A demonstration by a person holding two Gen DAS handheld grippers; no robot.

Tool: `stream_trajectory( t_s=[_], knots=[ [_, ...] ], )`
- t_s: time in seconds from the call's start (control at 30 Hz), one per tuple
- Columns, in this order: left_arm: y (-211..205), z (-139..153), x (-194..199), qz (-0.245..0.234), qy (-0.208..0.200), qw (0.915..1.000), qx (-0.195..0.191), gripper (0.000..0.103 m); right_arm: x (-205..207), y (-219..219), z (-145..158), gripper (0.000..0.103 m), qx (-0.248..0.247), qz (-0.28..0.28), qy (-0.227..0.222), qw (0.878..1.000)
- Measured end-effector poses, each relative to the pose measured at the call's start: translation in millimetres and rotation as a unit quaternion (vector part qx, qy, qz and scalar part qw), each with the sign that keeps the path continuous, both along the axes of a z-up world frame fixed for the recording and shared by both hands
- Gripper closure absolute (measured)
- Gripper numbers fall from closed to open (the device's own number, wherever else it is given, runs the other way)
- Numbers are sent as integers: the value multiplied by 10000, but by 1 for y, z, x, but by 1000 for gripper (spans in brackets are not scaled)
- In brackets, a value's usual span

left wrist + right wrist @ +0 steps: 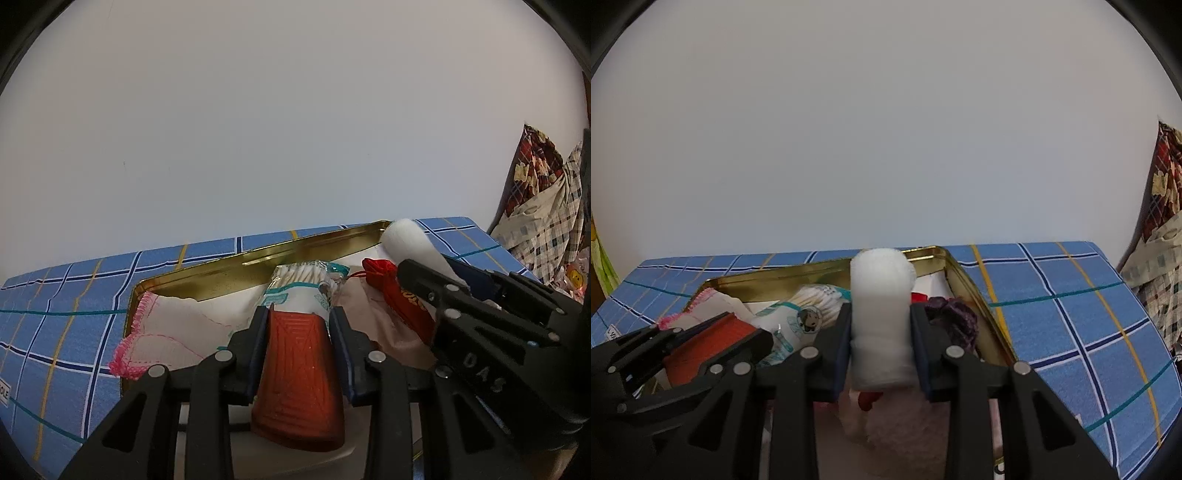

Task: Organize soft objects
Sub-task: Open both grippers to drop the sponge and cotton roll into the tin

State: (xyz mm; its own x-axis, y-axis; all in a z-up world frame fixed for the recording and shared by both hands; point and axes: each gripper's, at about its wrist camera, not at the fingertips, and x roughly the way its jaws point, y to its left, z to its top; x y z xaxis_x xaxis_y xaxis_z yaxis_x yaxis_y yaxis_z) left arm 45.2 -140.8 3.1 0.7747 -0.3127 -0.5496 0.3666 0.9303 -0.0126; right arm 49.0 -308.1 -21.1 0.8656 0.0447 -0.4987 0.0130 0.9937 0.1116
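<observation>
Left claw (300,325) clamps a cotton-swab pack (301,291), right claw (881,332) apparently grips a gauze roll (881,295).

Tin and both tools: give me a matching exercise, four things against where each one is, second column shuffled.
Things:
1. cotton swab pack
2. white roll
3. purple knit
4. pink-edged cloth

Places:
A. in the tin, right side
B. between the right tool's fingers
C. over the tin's left rim
D. in the left tool

Pairs: 1-D, 2-B, 3-A, 4-C
</observation>
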Motion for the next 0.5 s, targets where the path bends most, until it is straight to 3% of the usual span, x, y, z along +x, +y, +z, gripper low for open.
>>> stream_trajectory(
  t_s=[0.07,0.13,0.17,0.2,0.23,0.3,0.5],
  knots=[
    [1,0,-4,-47,-74,10000,-16,67,-3,-4,1,69,195,47,-59,9998],
    [2,4,-13,-58,-261,9996,-34,66,-7,-11,3,49,557,181,-162,9982],
    [1,6,-16,-112,-344,9993,-51,64,-10,-13,4,31,682,185,-240,9972],
    [1,8,-21,-168,-430,9989,-57,49,-13,-15,5,19,770,166,-341,9963],
    [1,11,-25,-179,-550,9983,-48,21,-19,-18,8,15,851,120,-512,9950],
    [5,17,-34,-5,-841,9964,-61,3,-31,-21,15,3,898,37,-854,9923],
    [14,19,-42,148,-1012,9947,-41,3,-45,-30,20,0,813,-385,-1239,9882]
  ],
)
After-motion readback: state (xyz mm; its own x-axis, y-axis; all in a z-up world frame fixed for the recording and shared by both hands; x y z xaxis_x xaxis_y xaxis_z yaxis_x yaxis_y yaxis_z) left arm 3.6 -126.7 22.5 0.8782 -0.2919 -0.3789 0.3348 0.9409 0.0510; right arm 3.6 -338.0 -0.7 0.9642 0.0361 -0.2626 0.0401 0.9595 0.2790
